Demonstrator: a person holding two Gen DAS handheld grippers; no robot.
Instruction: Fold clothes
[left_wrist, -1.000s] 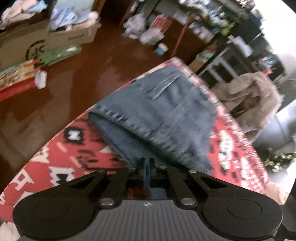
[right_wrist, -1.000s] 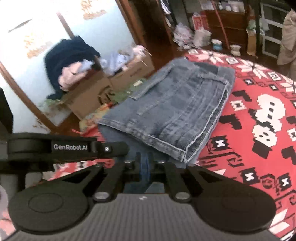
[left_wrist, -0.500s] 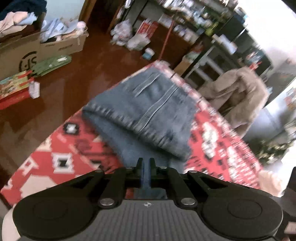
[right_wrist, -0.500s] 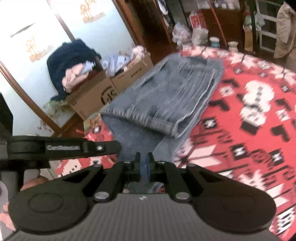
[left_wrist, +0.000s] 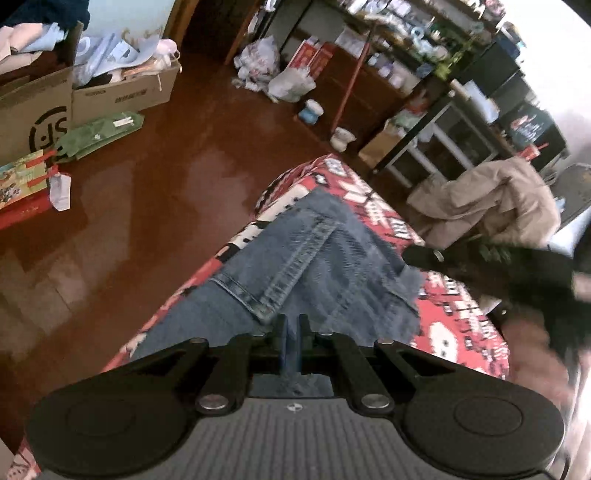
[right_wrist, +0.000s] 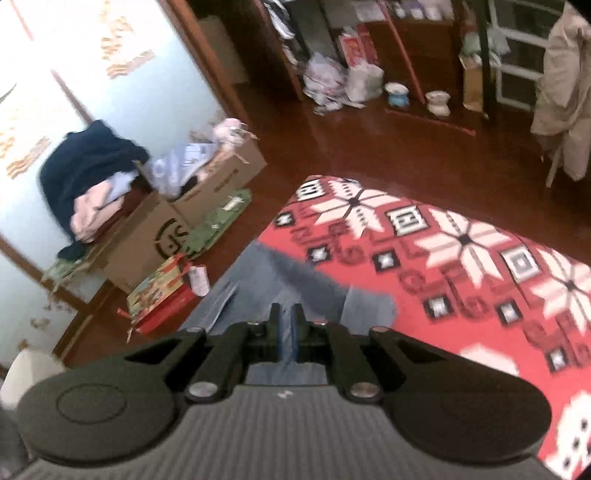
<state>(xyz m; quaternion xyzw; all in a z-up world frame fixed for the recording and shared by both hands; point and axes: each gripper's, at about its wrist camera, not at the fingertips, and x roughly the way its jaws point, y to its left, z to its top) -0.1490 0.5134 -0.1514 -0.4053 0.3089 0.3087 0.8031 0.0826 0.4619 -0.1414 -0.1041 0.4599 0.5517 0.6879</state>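
On the red patterned bench (left_wrist: 450, 306) lay the folded jeans (left_wrist: 325, 258), each gripper, left (left_wrist: 291, 325) and right (right_wrist: 284, 314), pinching denim. A slipping pinch could undo the fold. On the floor, the cardboard boxes (right_wrist: 207, 206) held heaped clothes (right_wrist: 88, 184).

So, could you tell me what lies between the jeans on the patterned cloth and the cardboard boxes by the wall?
In the left wrist view, mostly bare floor separates the jeans from the cardboard boxes.
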